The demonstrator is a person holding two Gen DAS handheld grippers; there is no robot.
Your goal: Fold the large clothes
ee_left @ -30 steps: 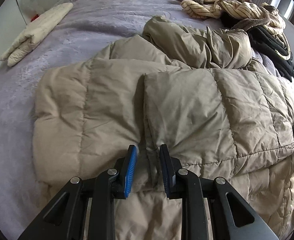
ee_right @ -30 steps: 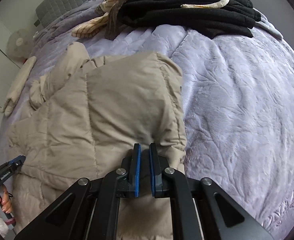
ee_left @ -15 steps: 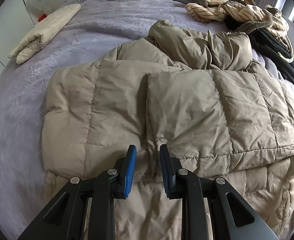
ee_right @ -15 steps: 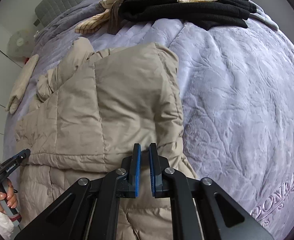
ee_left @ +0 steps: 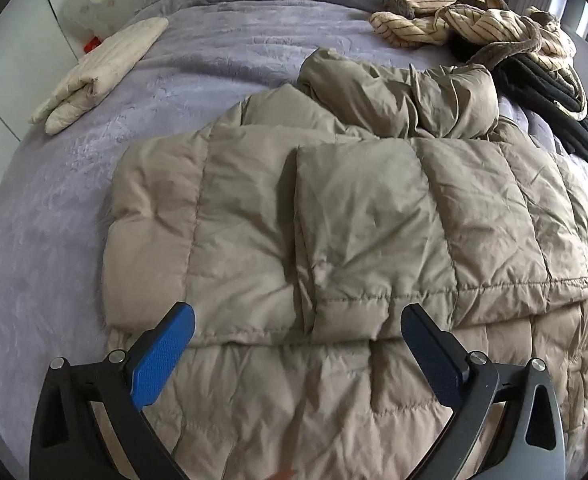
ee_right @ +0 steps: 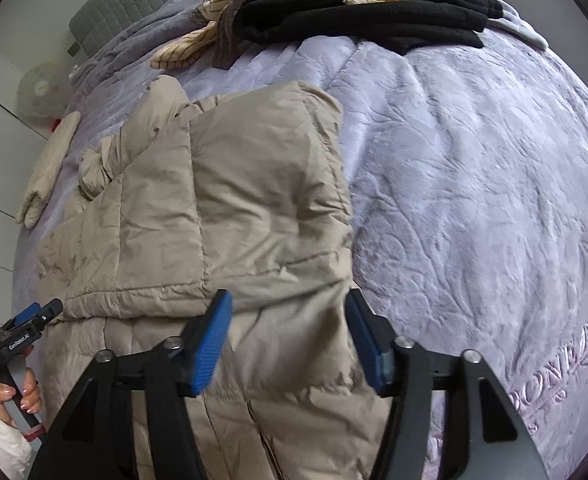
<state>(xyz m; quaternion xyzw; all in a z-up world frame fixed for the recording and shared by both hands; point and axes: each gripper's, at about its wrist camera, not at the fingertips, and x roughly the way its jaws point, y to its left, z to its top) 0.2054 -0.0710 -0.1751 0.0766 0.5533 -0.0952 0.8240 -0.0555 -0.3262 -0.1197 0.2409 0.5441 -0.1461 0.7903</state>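
Note:
A tan quilted puffer jacket (ee_left: 354,216) lies on the lavender bed blanket (ee_left: 53,240), its upper part folded down over its lower part. In the left wrist view, my left gripper (ee_left: 297,320) hangs just above the folded edge. Its jaws are opening wide and the blue pads (ee_left: 161,356) touch no cloth. In the right wrist view the jacket (ee_right: 229,208) shows its right side. My right gripper (ee_right: 289,304) hovers over that edge, jaws opening, with fabric below them but not pinched. The left gripper (ee_right: 33,316) and the hand (ee_right: 17,396) holding it appear at the lower left.
A heap of striped cream clothes (ee_left: 474,20) and black clothes (ee_right: 366,4) lies at the far right of the bed. A folded cream garment (ee_left: 101,68) rests at the far left edge. A white fan (ee_left: 93,4) and a grey headboard (ee_right: 117,16) stand behind.
Both grippers were shut on the jacket's folded edge and now stand open, having let it go. Both have drawn back and up a little. The fold stays lying flat.

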